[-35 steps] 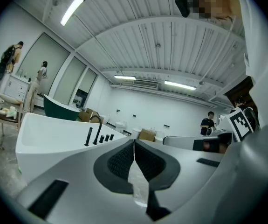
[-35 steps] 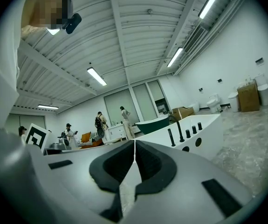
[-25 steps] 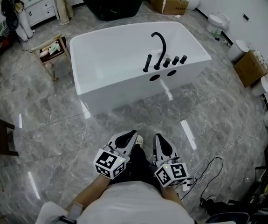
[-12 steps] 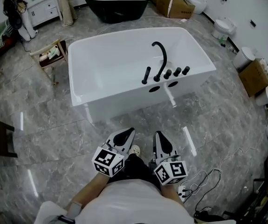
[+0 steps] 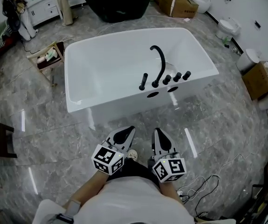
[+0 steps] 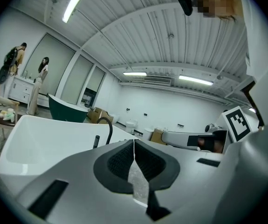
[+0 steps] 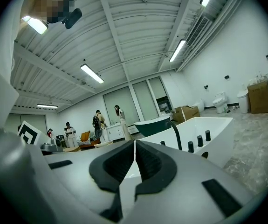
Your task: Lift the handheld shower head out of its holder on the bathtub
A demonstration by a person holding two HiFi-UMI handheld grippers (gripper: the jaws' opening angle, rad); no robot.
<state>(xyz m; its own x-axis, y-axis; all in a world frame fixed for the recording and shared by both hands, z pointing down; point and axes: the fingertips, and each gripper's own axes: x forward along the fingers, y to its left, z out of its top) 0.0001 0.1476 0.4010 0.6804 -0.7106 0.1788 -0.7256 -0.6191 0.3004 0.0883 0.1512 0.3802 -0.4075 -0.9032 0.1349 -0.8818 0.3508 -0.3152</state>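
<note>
The left claw (image 5: 132,129) and right claw (image 5: 156,130) are pale grey with black pads (image 6: 119,162) and marker cubes (image 5: 107,160).

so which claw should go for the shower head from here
Left, narrowly. The left claw and right claw are both shut, short of the bathtub; the shower head is the leftmost fitting, so the left should avoid the spout and knobs.

The shower head (image 5: 143,81) is too small to show its holder.
</note>
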